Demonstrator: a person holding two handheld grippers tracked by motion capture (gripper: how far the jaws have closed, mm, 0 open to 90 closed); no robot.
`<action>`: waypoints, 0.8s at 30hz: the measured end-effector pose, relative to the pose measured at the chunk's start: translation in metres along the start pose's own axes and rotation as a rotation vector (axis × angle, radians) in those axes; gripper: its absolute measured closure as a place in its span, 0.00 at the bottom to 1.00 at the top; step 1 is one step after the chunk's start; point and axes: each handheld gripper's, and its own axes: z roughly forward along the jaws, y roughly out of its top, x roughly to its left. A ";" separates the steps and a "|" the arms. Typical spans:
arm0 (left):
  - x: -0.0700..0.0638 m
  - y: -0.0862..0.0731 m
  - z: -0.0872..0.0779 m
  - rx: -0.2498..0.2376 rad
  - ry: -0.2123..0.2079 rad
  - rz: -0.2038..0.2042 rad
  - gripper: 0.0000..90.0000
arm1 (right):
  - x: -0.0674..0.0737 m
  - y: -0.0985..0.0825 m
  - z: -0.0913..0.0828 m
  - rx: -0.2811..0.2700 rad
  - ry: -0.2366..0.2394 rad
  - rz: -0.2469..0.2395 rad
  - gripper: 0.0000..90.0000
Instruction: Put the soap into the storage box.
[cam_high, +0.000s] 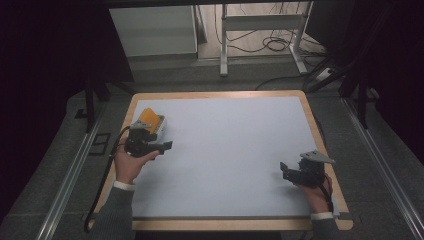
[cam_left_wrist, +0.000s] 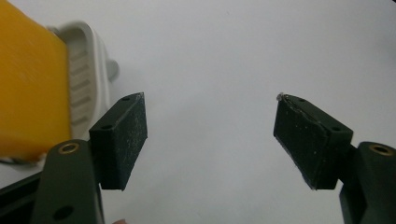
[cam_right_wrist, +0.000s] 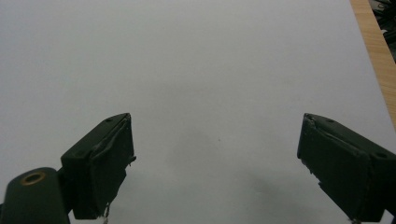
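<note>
A yellow block (cam_high: 148, 118) rests in a ribbed white dish (cam_high: 161, 128) at the left of the white mat (cam_high: 230, 140). My left gripper (cam_high: 163, 148) is held just in front of the dish, jaws pointing right, open and holding nothing. In the left gripper view the yellow block (cam_left_wrist: 28, 88) and the dish (cam_left_wrist: 88, 74) lie left of the open left gripper (cam_left_wrist: 211, 135), outside its jaws. My right gripper (cam_high: 284, 169) hovers near the mat's front right, open and holding nothing. The right gripper view shows the right gripper (cam_right_wrist: 215, 158) spread wide over bare mat.
The mat lies on a table with a wooden rim (cam_high: 215, 94), whose edge (cam_right_wrist: 373, 51) runs close to the right gripper. Beyond the table stand a white desk frame (cam_high: 260, 35), floor cables (cam_high: 275, 44) and a white cabinet (cam_high: 155, 30). Metal rails (cam_high: 70, 175) flank the table.
</note>
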 end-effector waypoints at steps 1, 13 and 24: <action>0.000 0.000 0.000 0.000 0.000 0.000 0.29 | 0.000 0.000 0.000 0.000 0.000 0.000 0.12; -0.013 -0.042 0.000 0.023 -0.052 0.009 0.29 | 0.003 0.001 -0.001 -0.002 0.001 -0.003 0.12; -0.012 -0.045 -0.001 0.013 -0.065 0.005 0.29 | 0.002 0.001 -0.001 -0.007 0.000 -0.004 0.12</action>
